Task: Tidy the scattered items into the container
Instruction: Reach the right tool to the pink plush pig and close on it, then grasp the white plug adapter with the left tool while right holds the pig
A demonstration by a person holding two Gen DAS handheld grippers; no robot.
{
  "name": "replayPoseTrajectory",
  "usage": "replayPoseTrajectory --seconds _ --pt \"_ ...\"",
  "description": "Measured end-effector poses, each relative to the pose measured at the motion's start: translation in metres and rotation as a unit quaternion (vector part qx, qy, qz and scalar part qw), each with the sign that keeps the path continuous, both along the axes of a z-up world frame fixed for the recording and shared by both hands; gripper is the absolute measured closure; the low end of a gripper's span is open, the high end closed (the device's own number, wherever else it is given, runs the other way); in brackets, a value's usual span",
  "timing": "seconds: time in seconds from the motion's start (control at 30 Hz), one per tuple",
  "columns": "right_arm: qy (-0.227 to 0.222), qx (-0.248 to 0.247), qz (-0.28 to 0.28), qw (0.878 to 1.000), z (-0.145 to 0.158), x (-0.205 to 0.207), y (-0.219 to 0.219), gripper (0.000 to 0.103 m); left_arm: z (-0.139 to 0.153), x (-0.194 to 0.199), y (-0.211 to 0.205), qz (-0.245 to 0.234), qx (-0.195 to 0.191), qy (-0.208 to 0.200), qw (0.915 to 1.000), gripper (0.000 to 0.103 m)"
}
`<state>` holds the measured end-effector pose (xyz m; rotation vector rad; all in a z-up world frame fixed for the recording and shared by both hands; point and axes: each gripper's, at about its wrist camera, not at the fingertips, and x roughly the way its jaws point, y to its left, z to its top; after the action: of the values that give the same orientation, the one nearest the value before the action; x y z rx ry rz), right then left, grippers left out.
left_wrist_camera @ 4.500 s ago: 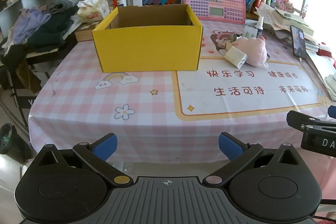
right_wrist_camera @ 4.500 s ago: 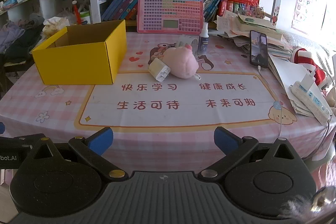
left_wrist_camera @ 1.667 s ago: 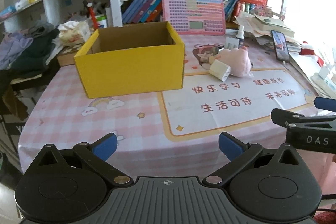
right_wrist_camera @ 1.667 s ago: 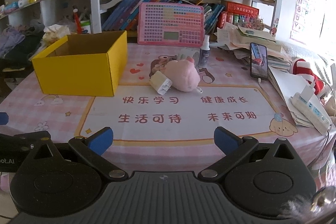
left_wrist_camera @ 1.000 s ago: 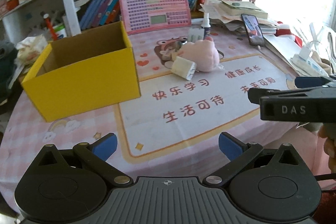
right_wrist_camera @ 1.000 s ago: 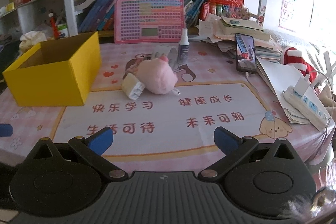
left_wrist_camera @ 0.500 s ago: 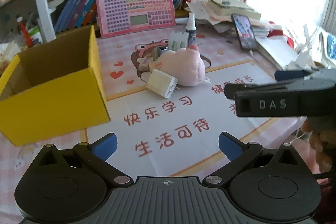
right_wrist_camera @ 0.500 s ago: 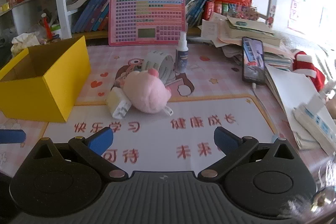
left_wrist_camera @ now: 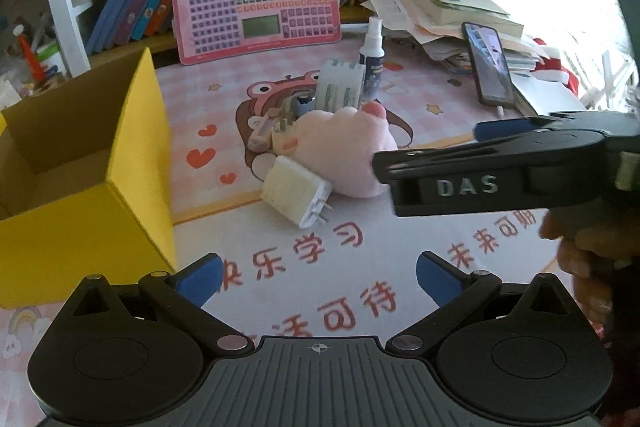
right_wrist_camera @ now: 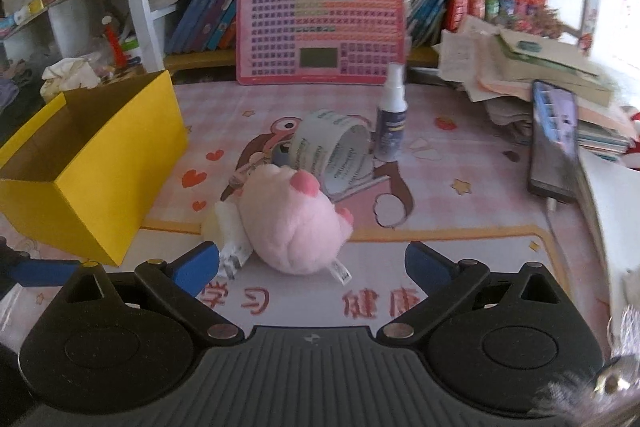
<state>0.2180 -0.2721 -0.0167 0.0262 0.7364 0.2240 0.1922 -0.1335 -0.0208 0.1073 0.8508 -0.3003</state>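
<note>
Both claws — left claw [left_wrist_camera: 318,273] and right claw [right_wrist_camera: 312,263] — gape empty; right nears pink plush [right_wrist_camera: 294,223], which wants gripping next for the yellow box [right_wrist_camera: 92,151].

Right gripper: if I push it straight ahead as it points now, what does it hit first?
Most likely the pink plush. It lies straight ahead of the open right gripper, between the fingers' line. The white charger sits just left of that line, near the left finger. Depth is hard to judge in this fisheye.
</note>
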Motion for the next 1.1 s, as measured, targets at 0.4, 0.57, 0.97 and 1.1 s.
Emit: replayPoseTrajectory --seconds 0.4,0.57,0.97,1.1 --pt "0.03 0.023 0.061 0.997 -0.022 0.064 0.005 0.01 -0.008 0.038 -0.018 0.027 0.027 0.009 0.9992 0.001" --pt "0.054 0.022 0.094 0.994 -0.034 0.074 0.005 0.039 -0.015 0.051 -0.017 0.045 0.024 0.012 0.9986 0.001" --pt "0.019 0.009 0.093 0.995 -0.014 0.045 -0.043 0.052 -0.034 0.084 -0.031 0.052 0.025 0.02 0.9981 0.013" --pt "0.025 0.0 0.065 0.998 -0.016 0.043 -0.058 0.052 -0.039 0.095 -0.038 0.05 0.029 0.015 0.9982 0.014"
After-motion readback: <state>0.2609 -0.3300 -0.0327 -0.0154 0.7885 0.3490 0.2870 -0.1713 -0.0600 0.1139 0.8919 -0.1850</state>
